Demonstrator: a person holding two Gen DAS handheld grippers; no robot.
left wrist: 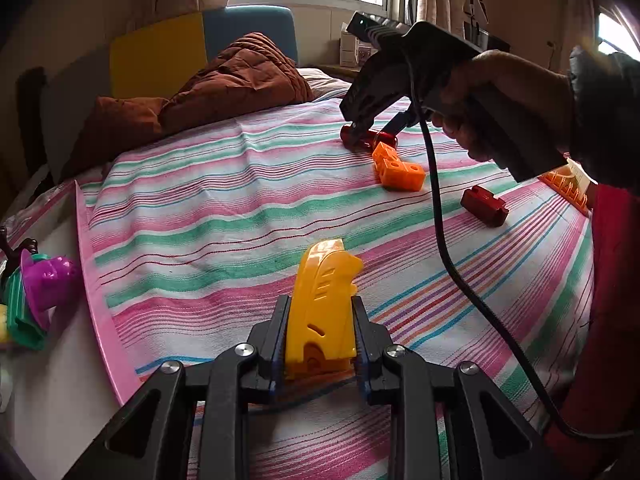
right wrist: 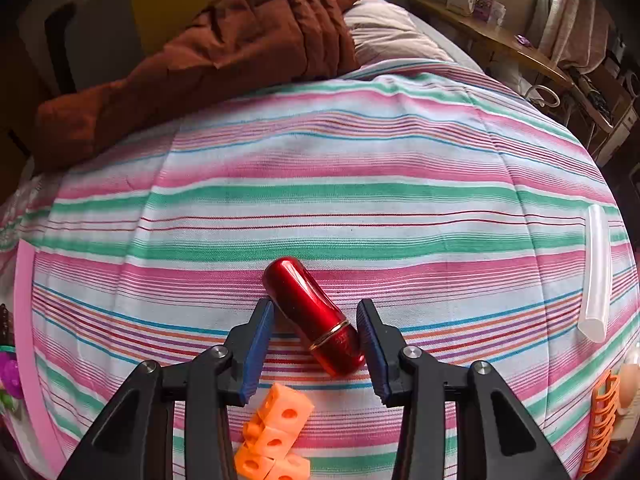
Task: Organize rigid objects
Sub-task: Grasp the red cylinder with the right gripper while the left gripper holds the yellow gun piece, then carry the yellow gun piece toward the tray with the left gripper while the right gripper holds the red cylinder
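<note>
My left gripper [left wrist: 320,312] is shut on a yellow plastic toy piece [left wrist: 324,308] and holds it upright over the striped bedsheet [left wrist: 224,216]. My right gripper [right wrist: 316,312] is open, its jaws on either side of a shiny red lipstick tube [right wrist: 314,314] that lies slanted on the sheet. The tube touches the right finger [right wrist: 374,338]. In the left wrist view the right gripper [left wrist: 374,130] is down on the tube [left wrist: 370,138] at the far side. An orange cube block [left wrist: 398,168] lies just beside it and also shows in the right wrist view [right wrist: 274,440]. A dark red block [left wrist: 484,205] lies farther right.
A pink tray [left wrist: 100,312] at the left holds purple and green toys [left wrist: 36,292]. An orange basket [right wrist: 600,420] sits at the right edge. A clear tube [right wrist: 596,276] lies on the right of the sheet. A brown quilt [left wrist: 224,80] is bunched at the back.
</note>
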